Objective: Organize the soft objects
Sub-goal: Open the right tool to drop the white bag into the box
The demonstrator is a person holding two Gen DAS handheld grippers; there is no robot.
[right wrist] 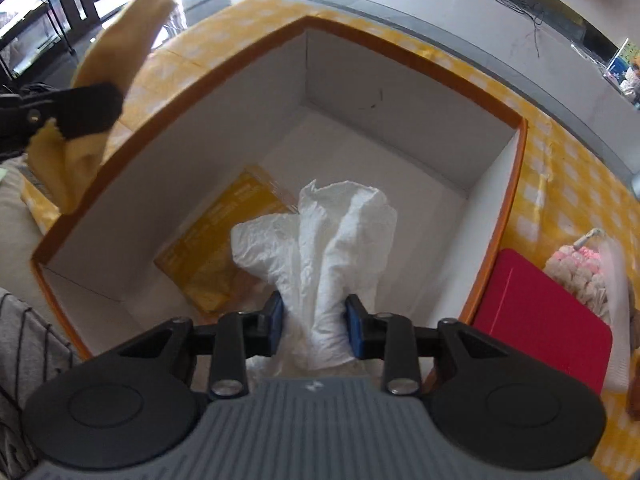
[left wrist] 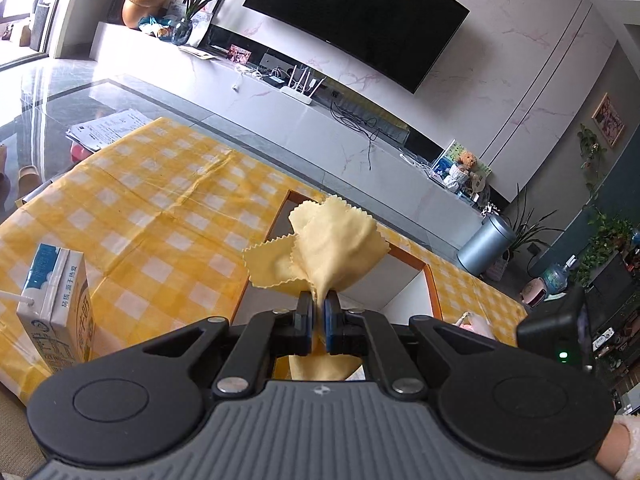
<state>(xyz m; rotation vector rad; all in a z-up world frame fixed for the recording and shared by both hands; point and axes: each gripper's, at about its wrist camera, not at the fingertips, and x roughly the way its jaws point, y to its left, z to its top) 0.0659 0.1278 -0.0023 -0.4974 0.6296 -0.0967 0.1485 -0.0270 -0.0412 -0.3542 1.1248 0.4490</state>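
My left gripper (left wrist: 319, 307) is shut on a yellow cloth (left wrist: 324, 244) with zigzag edges and holds it in the air near the left rim of an orange-rimmed white box (left wrist: 416, 264). In the right wrist view the left gripper (right wrist: 76, 110) and the yellow cloth (right wrist: 128, 40) show at the upper left, outside the box (right wrist: 400, 120). My right gripper (right wrist: 315, 320) holds a crumpled white tissue (right wrist: 328, 240) above the box's inside, its jaws partly closed around it. A yellow packet (right wrist: 212, 248) lies on the box floor.
The box stands on a yellow checked tablecloth (left wrist: 160, 208). A milk carton (left wrist: 56, 300) with a straw stands at the left. A red flat case (right wrist: 540, 320) and a pink-white fluffy item (right wrist: 576, 268) lie right of the box. Papers (left wrist: 108, 126) lie at the table's far edge.
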